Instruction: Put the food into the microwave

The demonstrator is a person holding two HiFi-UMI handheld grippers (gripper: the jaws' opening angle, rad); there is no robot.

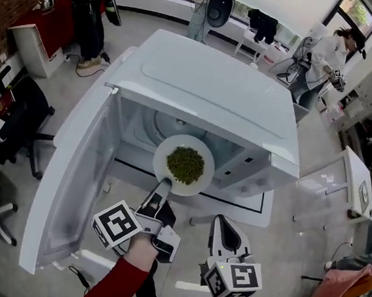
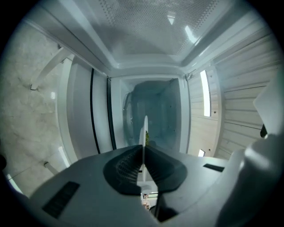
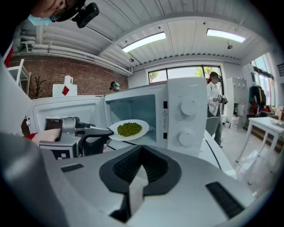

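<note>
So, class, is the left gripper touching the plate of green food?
Touching. The left gripper view shows the left gripper with its jaws clamped on the plate's edge-on rim.

No legible txt anywhere; L cube (image 1: 116, 224) & R cube (image 1: 234, 279): b/w square markers, patterns only; microwave (image 3: 186, 111) front: small label (image 3: 164, 116) left of dials, print too small to read; white board (image 3: 65, 90) by brick wall: red diamond, wording not made out.

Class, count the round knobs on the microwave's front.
2: an upper knob and a lower knob, one above the other on the microwave panel, right of its opening.
</note>
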